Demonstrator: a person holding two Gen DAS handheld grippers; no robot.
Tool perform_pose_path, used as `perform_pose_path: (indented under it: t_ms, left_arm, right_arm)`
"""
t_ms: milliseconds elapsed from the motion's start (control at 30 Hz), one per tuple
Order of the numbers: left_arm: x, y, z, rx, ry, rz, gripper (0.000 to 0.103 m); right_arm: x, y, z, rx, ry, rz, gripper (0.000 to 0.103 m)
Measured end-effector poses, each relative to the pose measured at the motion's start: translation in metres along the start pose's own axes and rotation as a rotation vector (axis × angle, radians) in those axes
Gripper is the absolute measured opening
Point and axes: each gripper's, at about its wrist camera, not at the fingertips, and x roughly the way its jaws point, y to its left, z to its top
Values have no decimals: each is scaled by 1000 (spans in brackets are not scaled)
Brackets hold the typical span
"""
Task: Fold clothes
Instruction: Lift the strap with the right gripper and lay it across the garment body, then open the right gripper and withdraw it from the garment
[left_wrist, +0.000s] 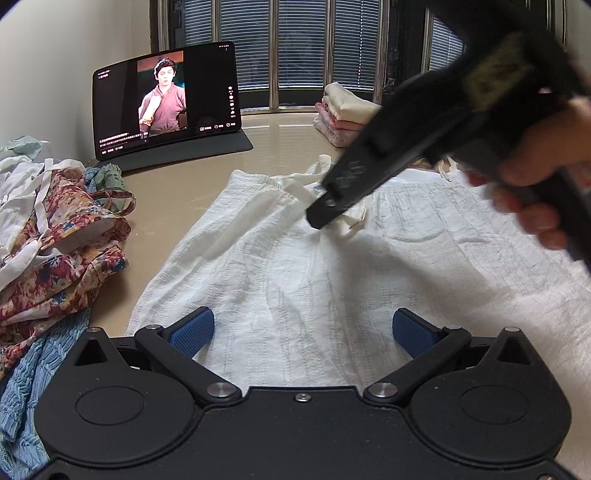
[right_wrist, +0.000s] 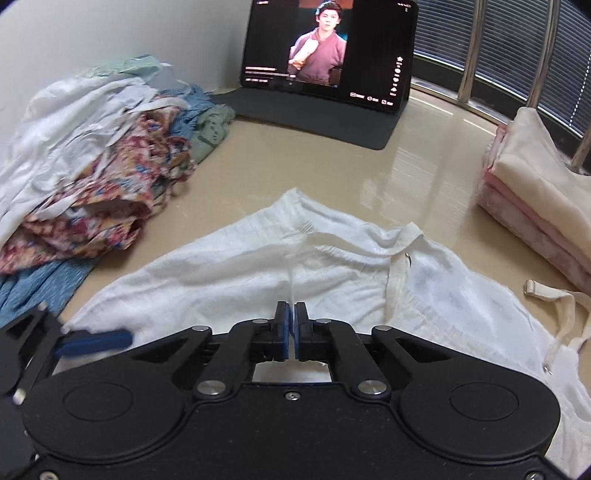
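Observation:
A white textured garment (left_wrist: 314, 280) lies spread flat on the beige table (left_wrist: 184, 192). My left gripper (left_wrist: 303, 332) hovers open over its near hem, blue pads wide apart with nothing between them; one of its fingers (right_wrist: 96, 341) shows at the lower left of the right wrist view. A hand holds my right gripper (left_wrist: 323, 216) tilted down onto the garment's top edge. Its pads meet in the right wrist view, where my right gripper (right_wrist: 294, 317) is shut on a thin white strap (right_wrist: 291, 280) of the garment (right_wrist: 229, 269).
A heap of unfolded clothes (left_wrist: 55, 236), floral, white and blue, lies at the left. A tablet (left_wrist: 166, 99) playing a video stands at the back. A stack of folded cream and pink clothes (right_wrist: 535, 206) sits at the right by the window blinds (left_wrist: 303, 40).

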Motion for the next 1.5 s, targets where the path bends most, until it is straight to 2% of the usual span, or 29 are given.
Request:
perform_pose_path:
  t_ms: [133, 200, 233, 267, 300, 333, 400, 500, 600, 667, 700, 867, 933, 1033, 1100, 1200, 1500]
  left_arm:
    - [0, 0, 0, 0, 0, 0, 103]
    - [0, 1, 0, 1, 0, -1, 103]
    - [0, 1, 0, 1, 0, -1, 103]
    - [0, 1, 0, 1, 0, -1, 103]
    - [0, 1, 0, 1, 0, -1, 103]
    - [0, 1, 0, 1, 0, -1, 103]
    - [0, 1, 0, 1, 0, -1, 103]
    - [-1, 1, 0, 1, 0, -1, 103]
    - [-1, 1, 0, 2, 0, 0, 103]
    - [-1, 1, 0, 2, 1, 0, 103]
    - [-1, 1, 0, 2, 1, 1, 103]
    - [-1, 0, 0, -1, 1, 6, 103]
    - [-1, 0, 0, -3, 1, 8, 103]
    - [0, -1, 0, -6, 1, 13, 103]
    - [0, -1, 1, -7, 1, 15, 103]
    - [0, -1, 1, -8, 1, 18, 103]
    - [0, 0, 1, -8, 1, 17, 103]
  right_arm:
    - [-4, 3, -12, -17, 77, 55, 7]
    - [-6, 2, -17, -4, 76, 39, 26]
    - [-9, 1, -19, 14, 61, 36, 33]
    - [-17, -3, -21, 58, 24, 41, 47]
    - [-27, -7, -24, 105, -16, 48, 55]
    - [-38, -12, -27, 144, -60, 59, 57]
    - [-63, -19, -37, 200, -131, 34, 70]
    - [-100, -26, -64, 244, -194, -85, 84]
    - [-126, -32, -99, 254, -192, -291, 87]
    - [-136, -36, -127, 287, -185, -392, 88]
    - [-140, -39, -140, 309, -180, -407, 89]
    - [-149, -41, -196, 398, -177, -441, 93]
    - [-146, -39, -209, 401, -183, -445, 96]
    - [-139, -33, -220, 380, -186, -479, 102]
    - [-136, -29, -229, 372, -214, -496, 103]
    - [-139, -33, -240, 437, -260, -475, 103]
    - [-141, -32, -243, 439, -272, -477, 103]
